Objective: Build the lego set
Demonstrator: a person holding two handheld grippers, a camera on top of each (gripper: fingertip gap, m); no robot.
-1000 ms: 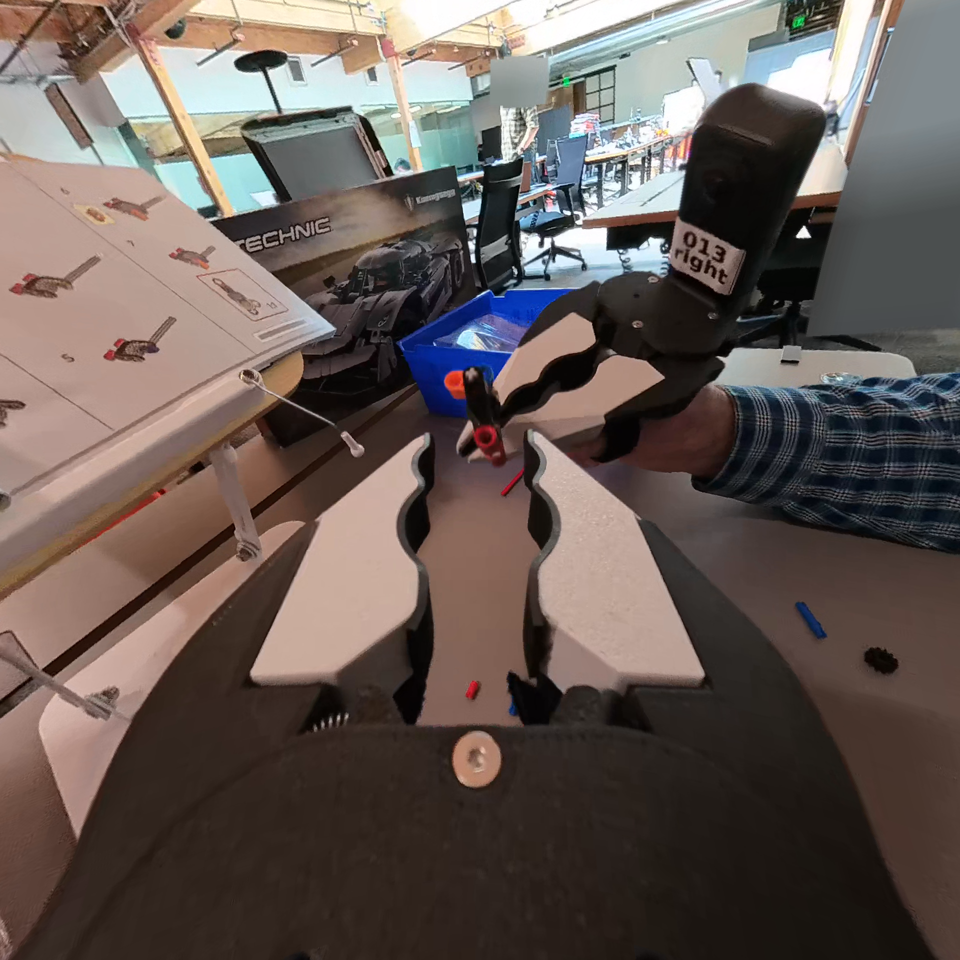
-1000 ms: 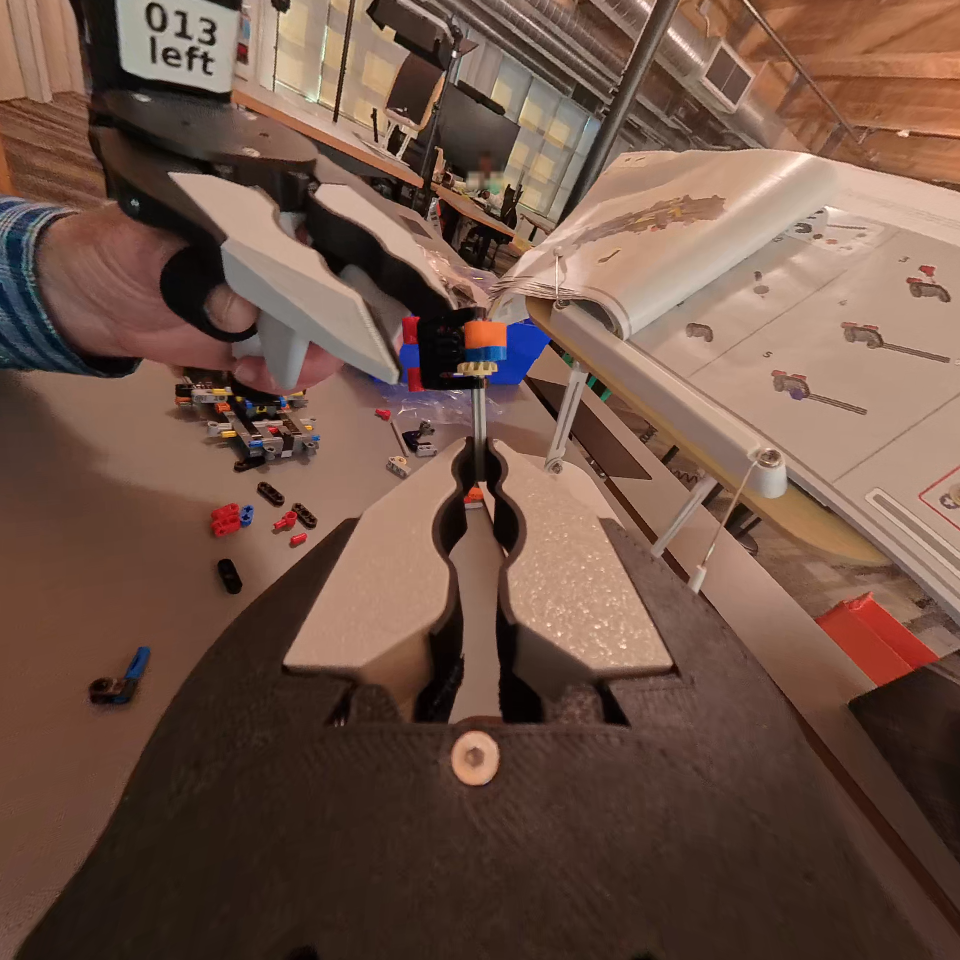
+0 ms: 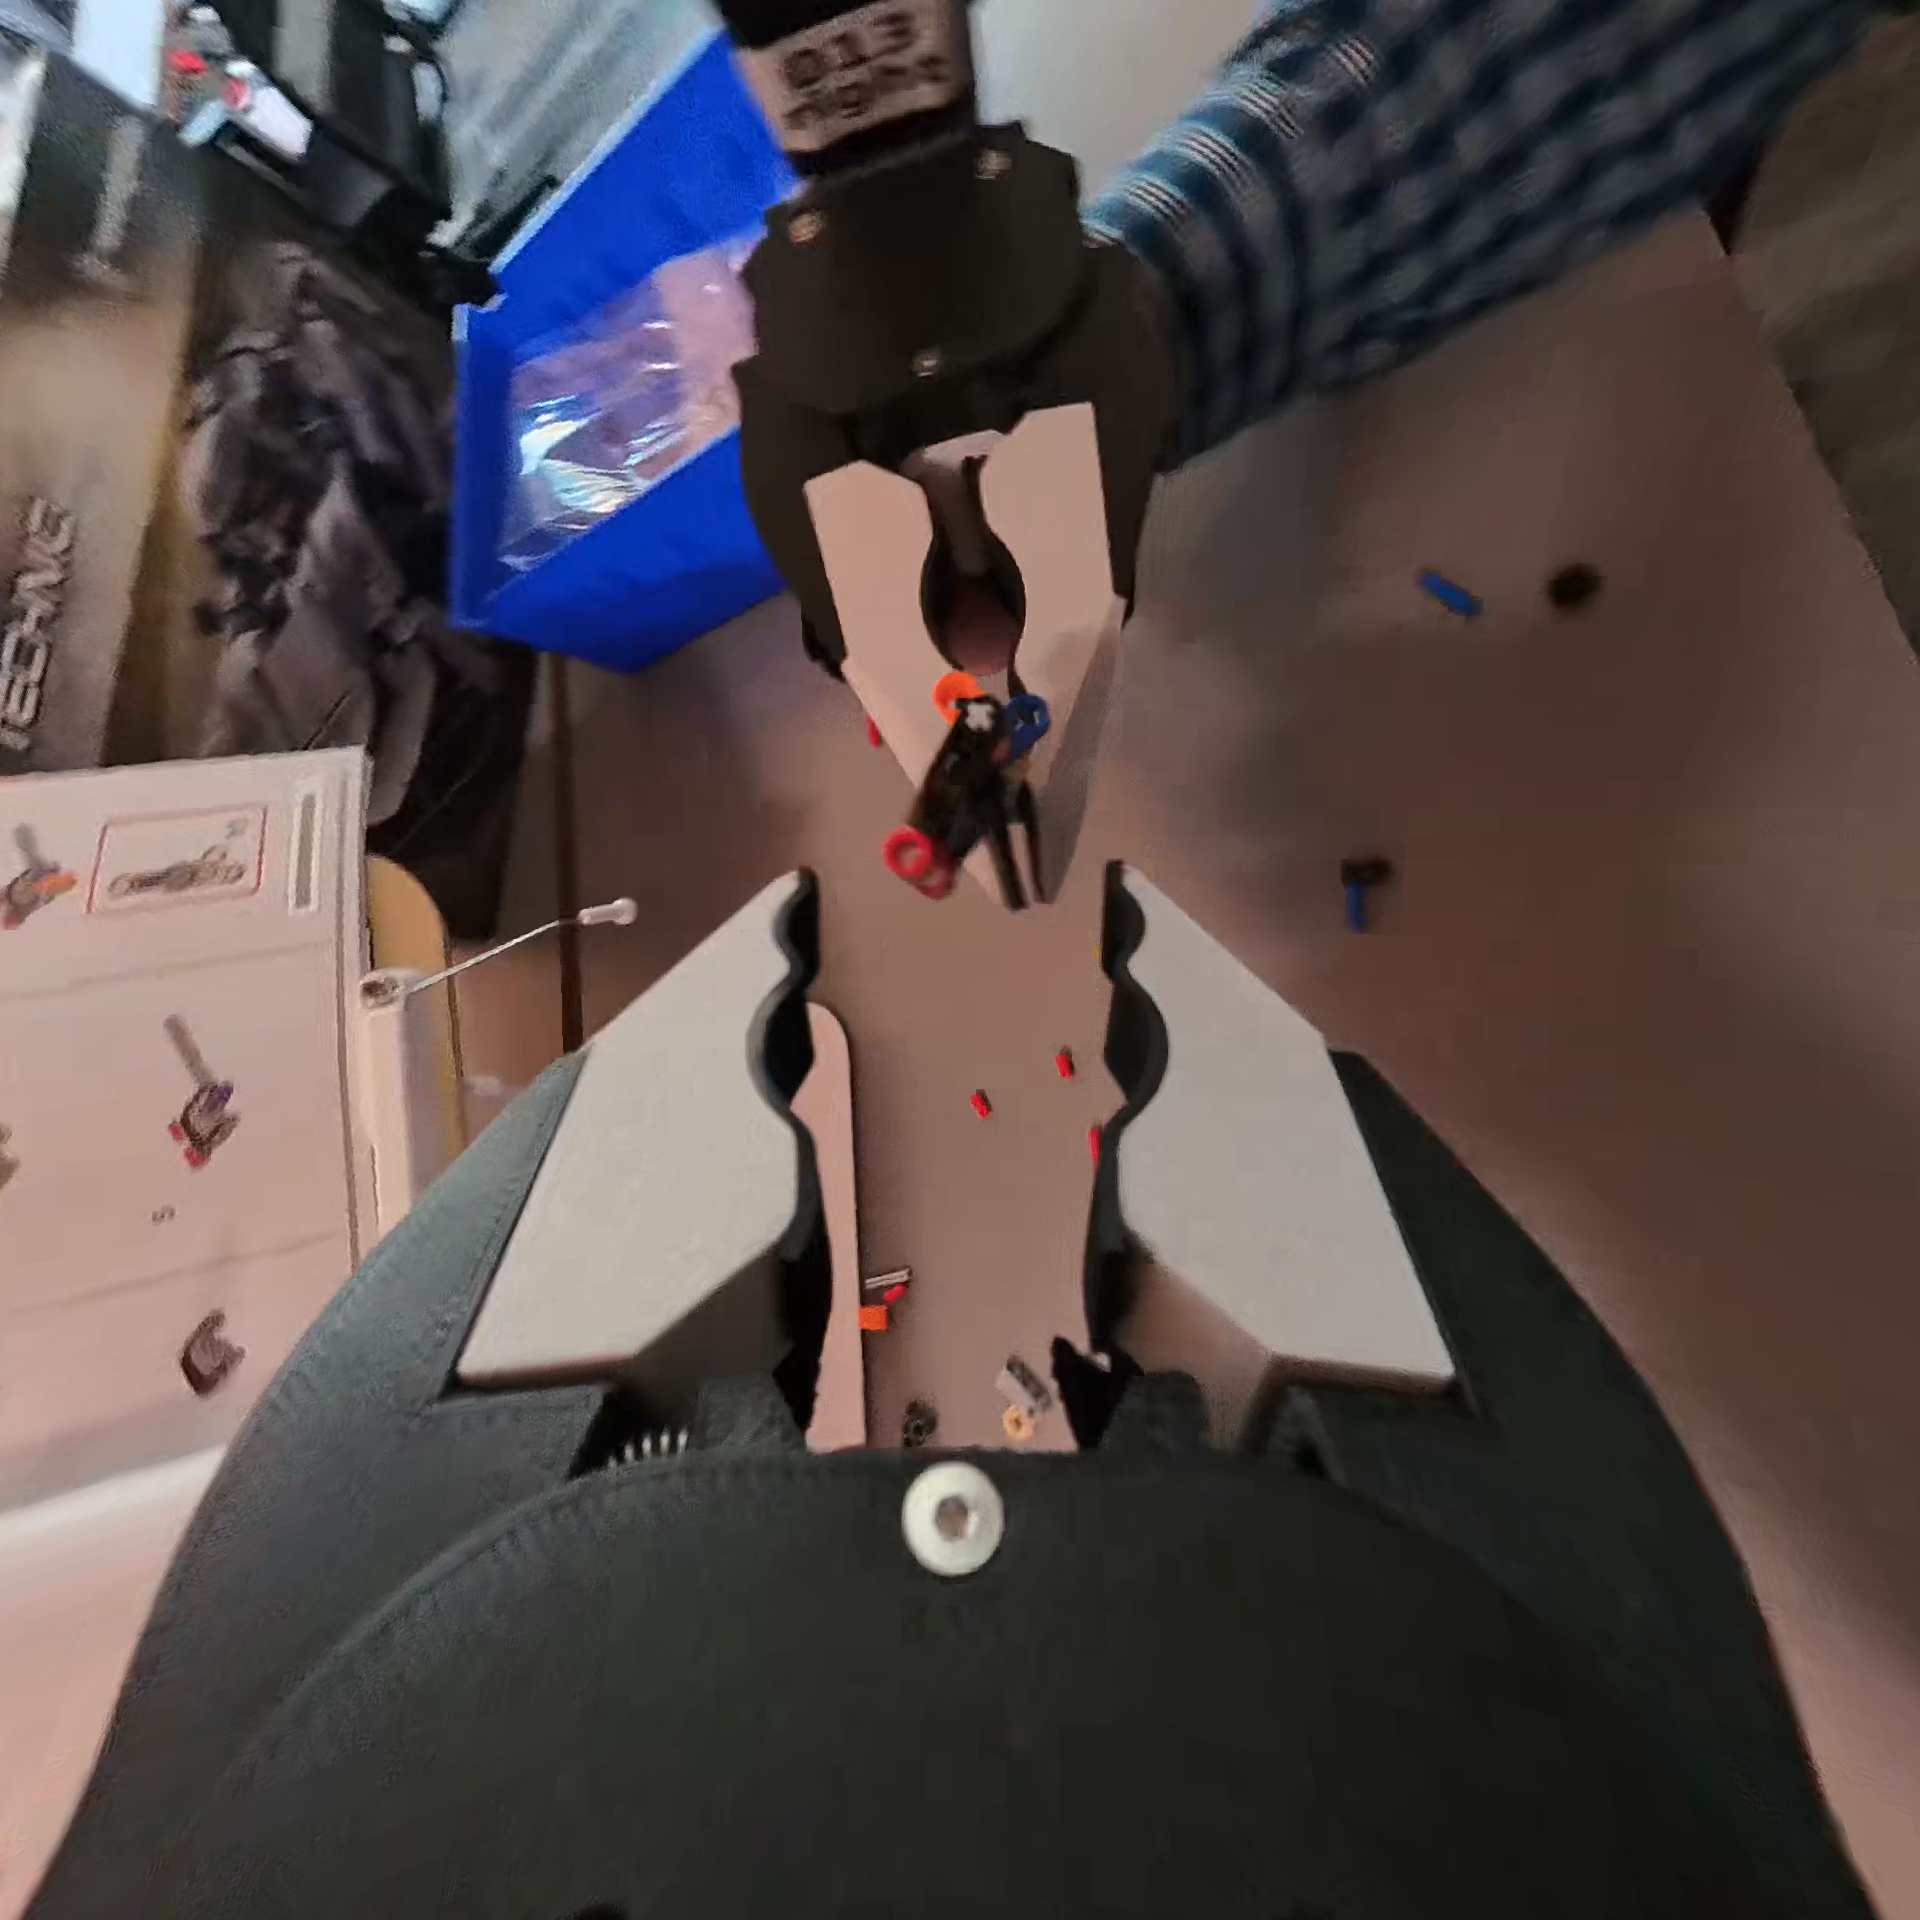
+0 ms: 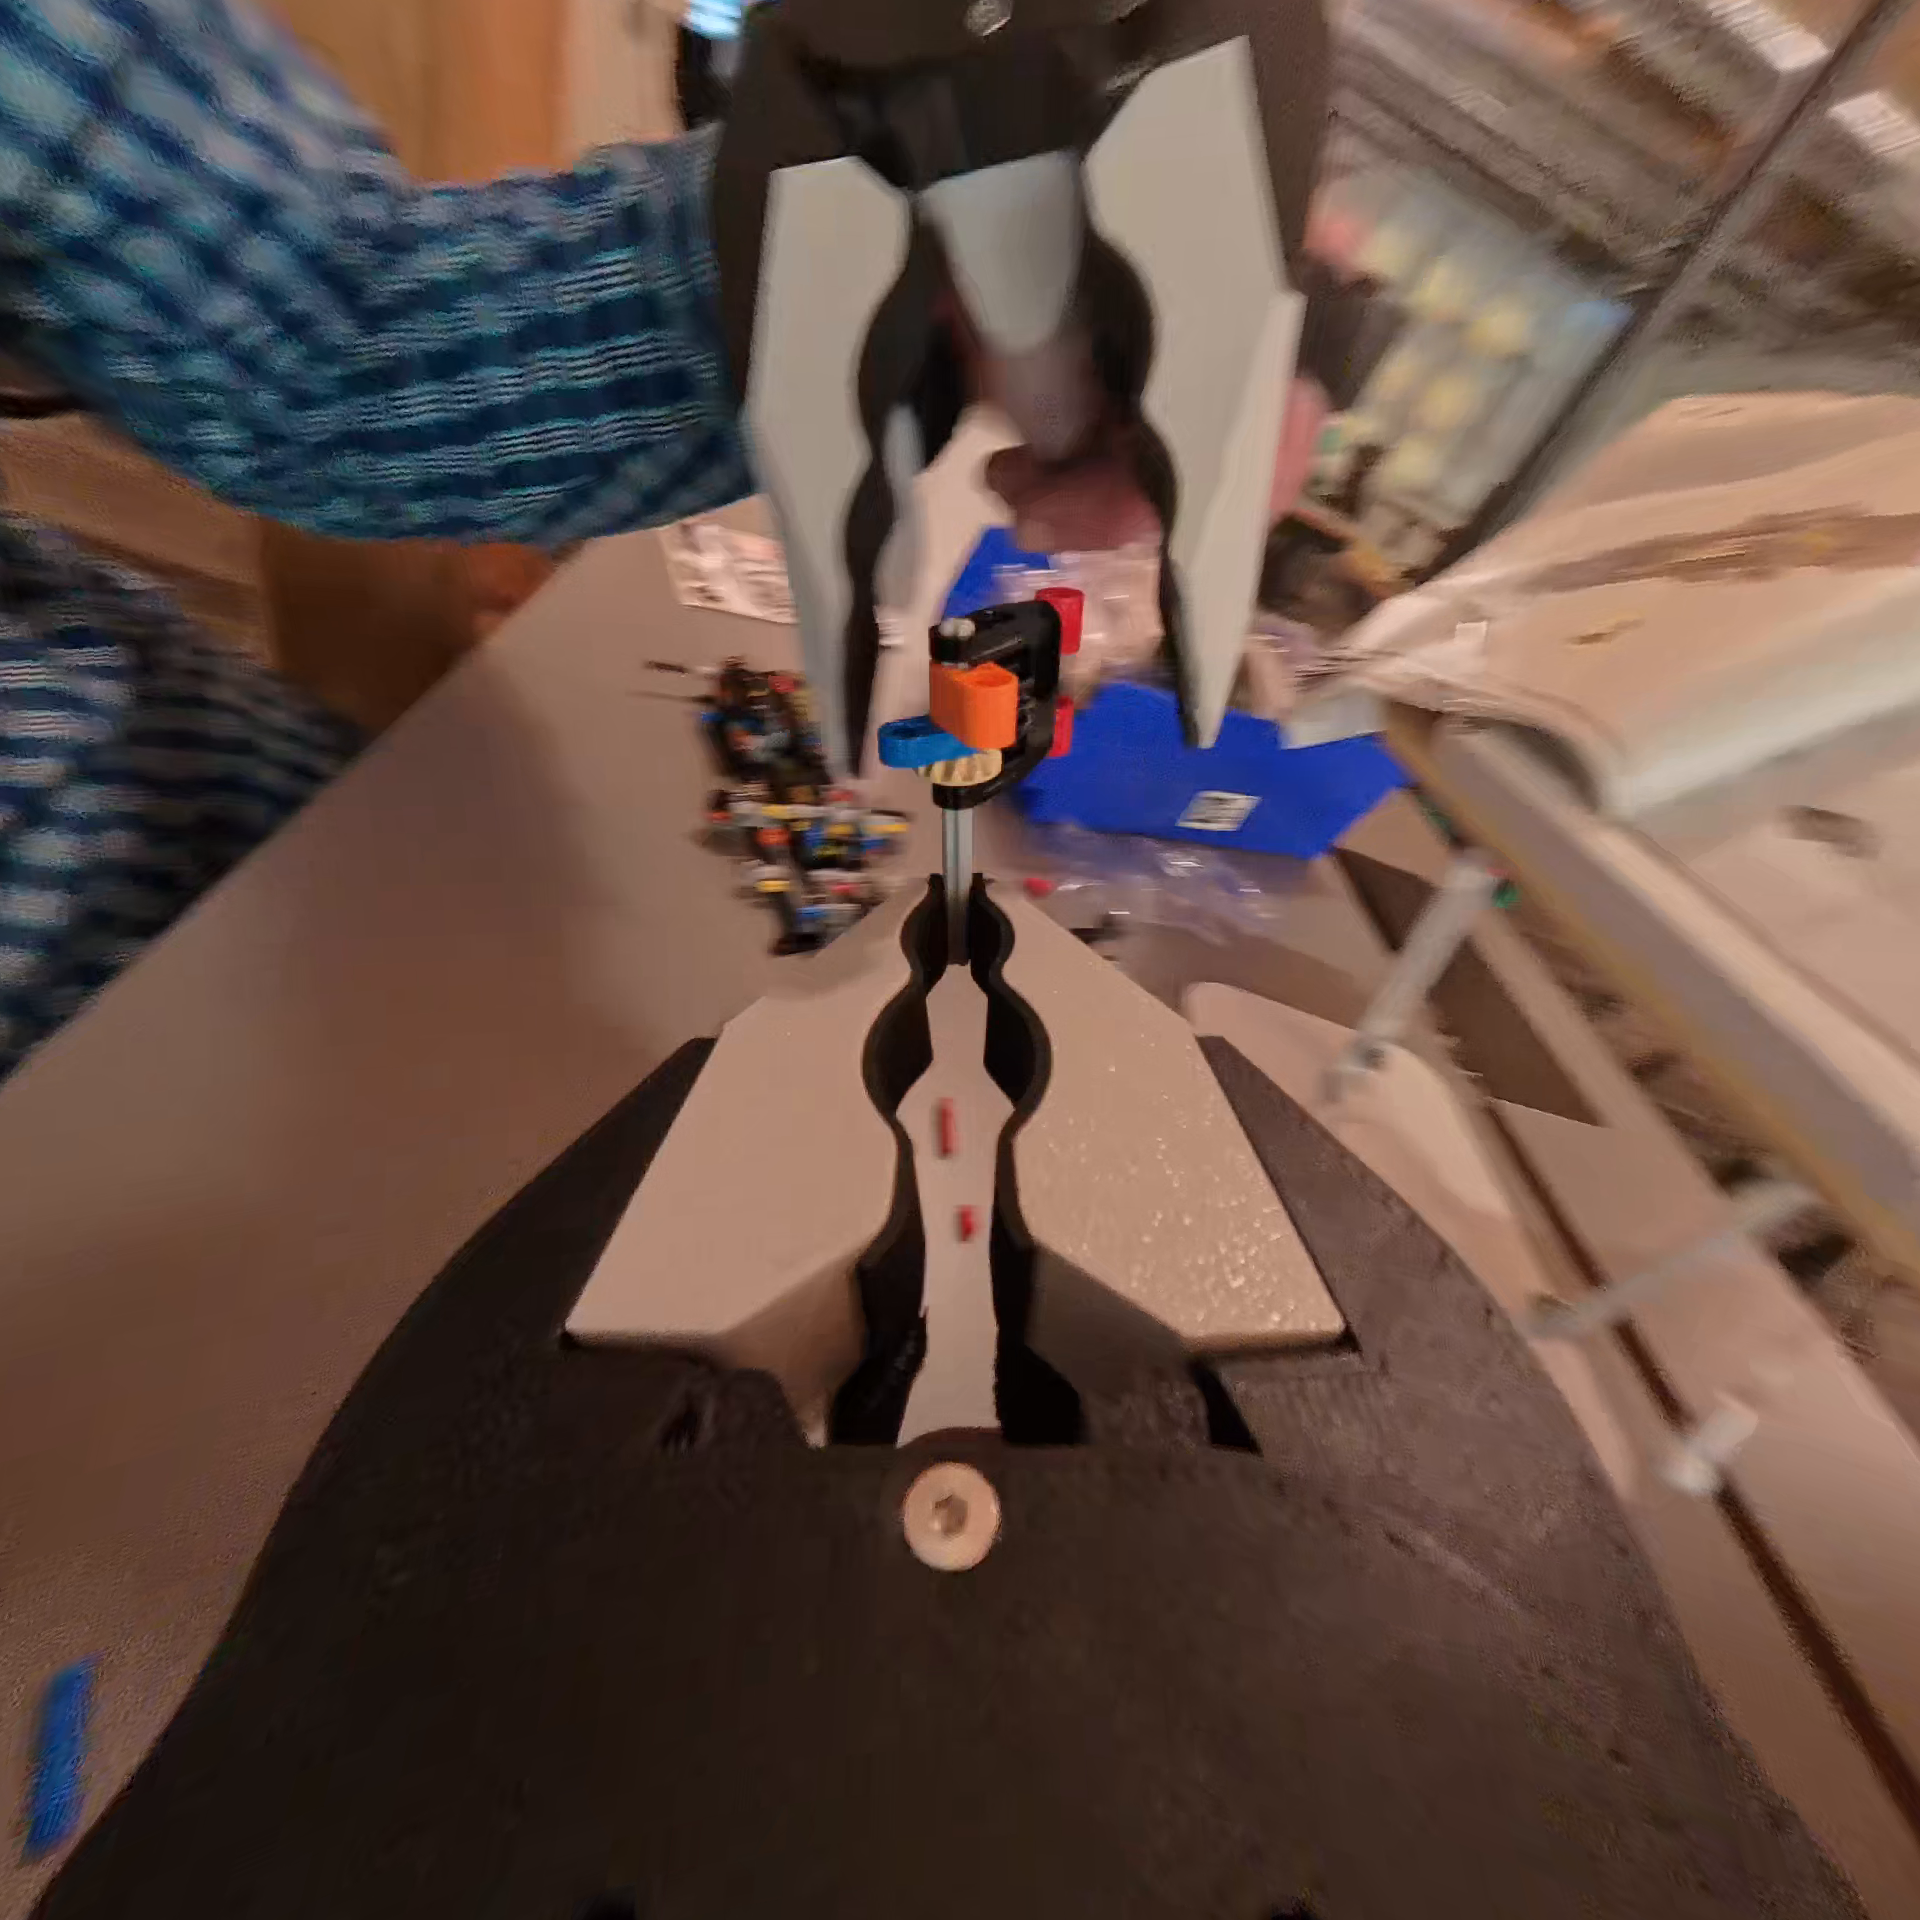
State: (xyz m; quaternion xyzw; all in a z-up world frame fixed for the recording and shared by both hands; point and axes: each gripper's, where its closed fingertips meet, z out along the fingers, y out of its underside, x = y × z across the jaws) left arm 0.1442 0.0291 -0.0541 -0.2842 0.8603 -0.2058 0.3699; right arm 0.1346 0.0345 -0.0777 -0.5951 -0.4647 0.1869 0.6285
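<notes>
At frame centre, the right gripper (image 4: 958,914) pinches the grey axle of a small black, orange, blue and red lego assembly (image 4: 987,696). The left gripper (image 4: 1023,748) hangs spread wide around it, empty, above the grey bench (image 4: 364,987).

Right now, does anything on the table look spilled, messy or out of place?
Nothing is damaged, but loose parts lie scattered: small red pins on the table under the open left tongs, and a jumbled pile of pieces beside the blue bin.
</notes>
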